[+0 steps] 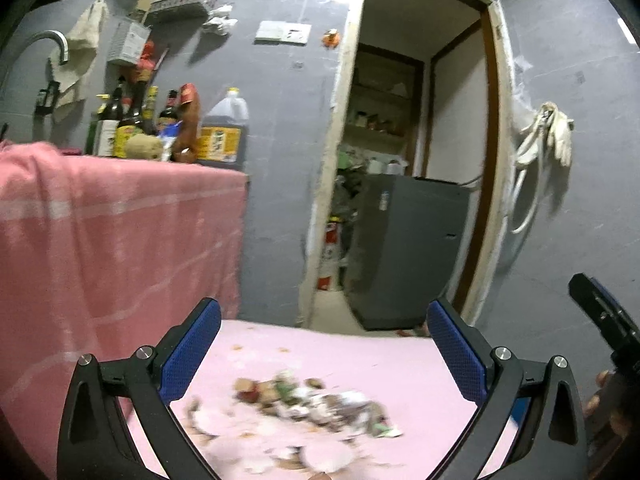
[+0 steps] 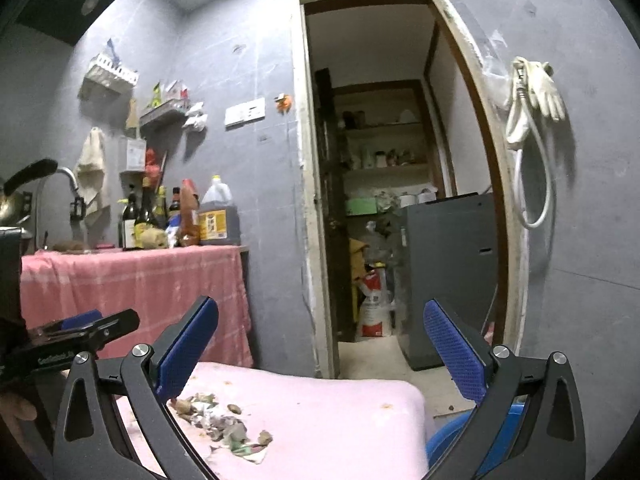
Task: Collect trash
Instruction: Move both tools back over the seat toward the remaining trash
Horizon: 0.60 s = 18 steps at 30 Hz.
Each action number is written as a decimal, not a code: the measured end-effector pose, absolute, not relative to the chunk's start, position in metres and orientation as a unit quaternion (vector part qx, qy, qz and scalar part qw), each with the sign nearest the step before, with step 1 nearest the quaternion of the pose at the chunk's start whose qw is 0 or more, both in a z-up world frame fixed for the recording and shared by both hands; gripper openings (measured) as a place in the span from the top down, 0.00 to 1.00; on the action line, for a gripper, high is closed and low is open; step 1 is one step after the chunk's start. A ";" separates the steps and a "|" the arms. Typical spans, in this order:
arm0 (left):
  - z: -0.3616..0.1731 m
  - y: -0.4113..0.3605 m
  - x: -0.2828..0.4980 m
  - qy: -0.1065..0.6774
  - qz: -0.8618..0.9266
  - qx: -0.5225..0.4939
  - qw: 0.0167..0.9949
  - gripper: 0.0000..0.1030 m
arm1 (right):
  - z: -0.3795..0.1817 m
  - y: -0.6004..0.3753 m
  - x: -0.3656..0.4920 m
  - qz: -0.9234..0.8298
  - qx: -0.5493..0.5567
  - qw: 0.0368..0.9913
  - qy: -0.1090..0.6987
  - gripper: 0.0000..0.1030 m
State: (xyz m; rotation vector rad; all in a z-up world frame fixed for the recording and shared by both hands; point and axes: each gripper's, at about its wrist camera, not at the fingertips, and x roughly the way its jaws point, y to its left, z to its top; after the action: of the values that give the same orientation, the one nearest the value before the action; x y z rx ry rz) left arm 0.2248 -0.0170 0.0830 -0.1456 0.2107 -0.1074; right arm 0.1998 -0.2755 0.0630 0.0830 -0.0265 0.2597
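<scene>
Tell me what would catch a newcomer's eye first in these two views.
The heap of trash lying on the pink cloth of the low table, right in front of both open grippers, left gripper and right gripper, neither holding anything. Next, the open doorway in the grey wall, with a grey cabinet inside. To the left, bottles crowd a counter draped in a pink towel.

Legible text: none. Yellow label on large oil jug (image 2: 218,222), bottle labels (image 1: 124,136) on the worktop, and white-red sack (image 2: 374,308) in the doorway carry print too blurred to read.
</scene>
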 end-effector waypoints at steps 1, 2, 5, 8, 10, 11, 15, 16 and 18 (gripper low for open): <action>0.079 -0.011 0.225 0.109 -0.049 -0.074 0.990 0.02 | 0.062 -0.272 0.202 0.133 0.039 0.990 -0.009 0.00; 0.075 -0.005 0.225 0.112 -0.046 -0.075 0.990 0.02 | 0.061 -0.269 0.203 0.135 0.038 0.990 -0.006 0.00; 0.064 0.010 0.227 0.124 -0.032 -0.076 0.989 0.02 | 0.056 -0.262 0.210 0.146 0.036 0.989 0.008 0.00; 0.051 0.021 0.232 0.140 -0.021 -0.077 0.987 0.02 | 0.047 -0.256 0.220 0.153 0.033 0.987 0.030 0.00; 0.042 0.027 0.237 0.151 -0.017 -0.078 0.985 0.02 | 0.039 -0.252 0.228 0.155 0.031 0.986 0.050 0.00; 0.039 0.029 0.238 0.155 -0.017 -0.078 0.985 0.02 | 0.036 -0.251 0.231 0.155 0.030 0.986 0.058 0.00; 0.022 0.035 0.251 0.186 -0.019 -0.076 0.979 0.02 | 0.022 -0.246 0.245 0.156 0.030 0.983 0.090 0.00; 0.019 0.035 0.255 0.194 -0.019 -0.075 0.978 0.02 | 0.020 -0.244 0.247 0.156 0.028 0.983 0.097 0.00; 0.012 0.035 0.261 0.210 -0.024 -0.071 0.975 0.02 | 0.015 -0.242 0.252 0.155 0.023 0.982 0.108 0.00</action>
State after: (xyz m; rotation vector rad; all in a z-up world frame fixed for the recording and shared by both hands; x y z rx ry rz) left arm 0.2606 0.0352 0.0123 -0.1435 0.4226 -0.0478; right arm 0.2515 -0.2421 0.0147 0.0472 0.2183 0.3120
